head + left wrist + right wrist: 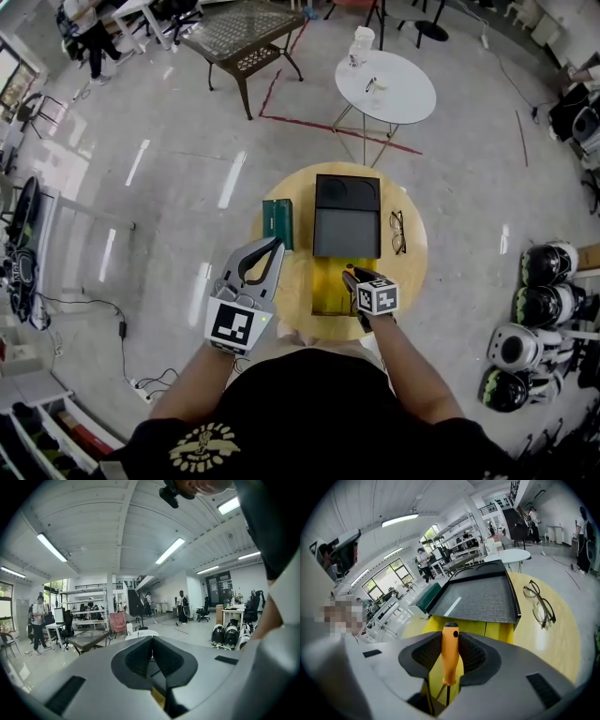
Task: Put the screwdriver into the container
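Observation:
My right gripper [451, 637] is shut on the orange handle of the screwdriver [450, 653], whose thin shaft points back toward me. In the head view the right gripper [352, 277] hovers over the near end of the yellow container [326, 281] on the round wooden table [417, 262]. In the right gripper view the yellow container [497, 629] lies directly below and ahead of the jaws. My left gripper [277, 244] is raised over the table's left side, apart from the container. Its jaws meet at the tips and hold nothing; the left gripper [151, 641] looks out across the room.
A flat black case [347, 220] lies just beyond the container, with a green box [277, 223] on its left and a pair of glasses [397, 232] on its right. A white round table [386, 86] stands farther off, and helmets [539, 309] line the floor at right.

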Demonstrator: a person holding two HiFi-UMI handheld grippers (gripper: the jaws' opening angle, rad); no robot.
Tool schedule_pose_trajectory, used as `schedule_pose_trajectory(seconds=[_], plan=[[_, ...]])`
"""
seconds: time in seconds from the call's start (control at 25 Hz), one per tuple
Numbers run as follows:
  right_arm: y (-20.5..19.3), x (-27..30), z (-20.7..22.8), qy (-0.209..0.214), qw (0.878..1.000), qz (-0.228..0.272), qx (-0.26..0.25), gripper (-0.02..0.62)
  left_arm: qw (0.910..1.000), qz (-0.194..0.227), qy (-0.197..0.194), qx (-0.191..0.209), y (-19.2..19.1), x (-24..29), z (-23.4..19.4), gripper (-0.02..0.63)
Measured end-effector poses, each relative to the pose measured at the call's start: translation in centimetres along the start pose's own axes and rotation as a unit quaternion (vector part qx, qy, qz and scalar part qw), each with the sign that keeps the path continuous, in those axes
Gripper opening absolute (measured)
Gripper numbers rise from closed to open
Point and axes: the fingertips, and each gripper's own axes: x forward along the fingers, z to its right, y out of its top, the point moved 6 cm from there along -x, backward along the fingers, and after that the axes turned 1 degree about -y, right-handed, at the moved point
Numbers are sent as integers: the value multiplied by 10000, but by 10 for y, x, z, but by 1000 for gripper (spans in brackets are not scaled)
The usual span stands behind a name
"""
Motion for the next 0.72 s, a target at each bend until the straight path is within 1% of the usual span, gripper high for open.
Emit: schedule_pose_trajectory(seconds=[0.16, 0.28, 0.44, 0.56, 0.72], plan=[[-1, 7, 3, -151, 9999, -65, -14, 130, 10000, -4, 58, -34, -2, -4, -2, 18], [-1, 10, 3, -216, 9996, -113, -157, 133, 10000, -3, 66, -37, -2, -4, -3, 18], [-9, 13, 0, -228, 9985, -293, -411, 135, 10000, 36, 23, -44, -2, -4, -3, 18], [-16, 10, -7, -229, 9972, -380, -610, 146, 10000, -13, -5, -19, -3, -6, -4, 18], [-16, -6, -12, -192, 9983, -164, -521, 153, 10000, -1, 25, 6, 1, -8, -7, 18]])
